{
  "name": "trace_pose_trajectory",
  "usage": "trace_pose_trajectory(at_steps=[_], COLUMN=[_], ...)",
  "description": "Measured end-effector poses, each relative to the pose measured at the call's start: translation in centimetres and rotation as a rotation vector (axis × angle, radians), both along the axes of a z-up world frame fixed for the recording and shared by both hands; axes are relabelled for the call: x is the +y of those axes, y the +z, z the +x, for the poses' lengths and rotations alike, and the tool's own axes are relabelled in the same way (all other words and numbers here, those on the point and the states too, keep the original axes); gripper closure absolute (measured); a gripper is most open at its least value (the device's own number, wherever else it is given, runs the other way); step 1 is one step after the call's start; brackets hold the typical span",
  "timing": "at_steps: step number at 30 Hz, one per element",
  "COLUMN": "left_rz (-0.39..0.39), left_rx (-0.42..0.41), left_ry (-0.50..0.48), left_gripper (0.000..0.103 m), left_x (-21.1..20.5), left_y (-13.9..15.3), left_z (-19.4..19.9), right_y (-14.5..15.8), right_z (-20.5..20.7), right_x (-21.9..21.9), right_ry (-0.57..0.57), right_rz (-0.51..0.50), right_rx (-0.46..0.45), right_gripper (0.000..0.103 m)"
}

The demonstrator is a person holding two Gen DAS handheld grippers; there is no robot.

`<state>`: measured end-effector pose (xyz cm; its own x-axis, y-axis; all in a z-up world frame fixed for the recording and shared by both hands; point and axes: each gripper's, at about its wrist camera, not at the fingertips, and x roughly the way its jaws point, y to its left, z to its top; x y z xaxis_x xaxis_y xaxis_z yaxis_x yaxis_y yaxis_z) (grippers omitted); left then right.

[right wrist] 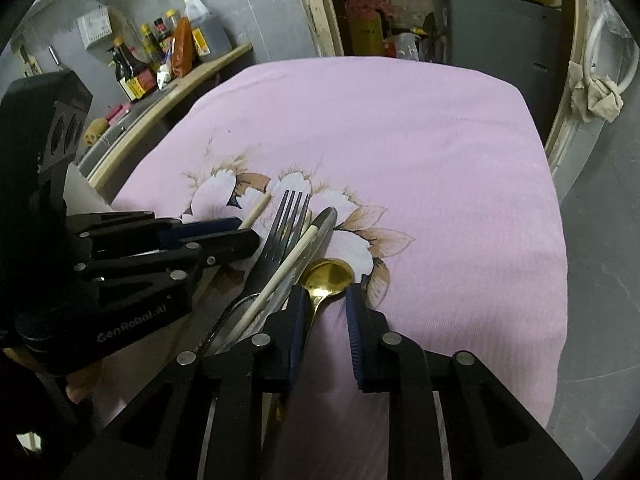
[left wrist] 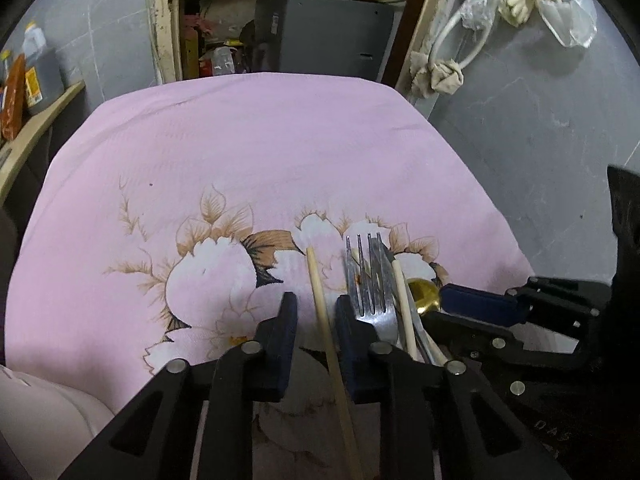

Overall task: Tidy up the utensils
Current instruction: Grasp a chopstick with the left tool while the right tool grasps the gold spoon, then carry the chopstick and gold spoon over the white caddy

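A pile of utensils lies on the pink flowered cloth (left wrist: 240, 152): a steel fork (left wrist: 366, 276), a butter knife (right wrist: 322, 226), two pale wooden chopsticks (left wrist: 320, 292) (right wrist: 280, 276) and a gold spoon (right wrist: 326, 276). My left gripper (left wrist: 314, 308) is open with one chopstick lying between its fingers, apart from both. My right gripper (right wrist: 326, 292) is open around the gold spoon's neck, its fingers (right wrist: 356, 320) on either side. The right gripper also shows in the left wrist view (left wrist: 480, 304); the left one shows in the right wrist view (right wrist: 200, 236).
A counter (right wrist: 192, 80) with sauce bottles (right wrist: 132, 72) stands left of the table. A grey cabinet (left wrist: 324, 36) and cluttered shelves sit behind it. The table's right edge drops to a grey floor (left wrist: 540, 140). A knotted rag hangs on a white pipe (left wrist: 440, 72).
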<state>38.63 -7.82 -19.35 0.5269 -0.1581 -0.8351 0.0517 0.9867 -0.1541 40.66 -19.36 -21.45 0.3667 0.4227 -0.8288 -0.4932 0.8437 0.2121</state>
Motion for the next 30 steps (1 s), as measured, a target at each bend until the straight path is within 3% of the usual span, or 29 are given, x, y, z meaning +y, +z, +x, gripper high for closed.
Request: trace_pose_trajectory(at_steps=[1,7,16,20,30], left_rz=[-0.013,-0.058,-0.132,-0.138,-0.191], left_rx=[0.009,0.025,-0.156,-0.255,-0.416], left_ry=[-0.007,0.013,0.06,0.094,0.093], left_gripper=[0.095,0.098,0.098,0.098,0.098], left_x=[0.1,0.3,1.5,2.5,7.7], left_y=[0.0,0.4,4.9,7.6,15.1], left_z=[0.0,-0.6,-5.3,-7.5,-11.5], right_y=[0.0,0.4,6.6,9.2,16.3], right_z=[0.1,-1.0,-5.8,-6.8,-10.4], right_x=[-0.2,-2.1,-4.6,-4.6,0.2], right_ry=[-0.011,-0.099,-0.2,-0.228,-0.248], right_rz=[0.018,0.1,0.184,0.203,0.276], right_rx=[0.023,0.037,-0.21,-0.272,-0.43], right_gripper=[0.098,0.1,0.101,0.101,0.101])
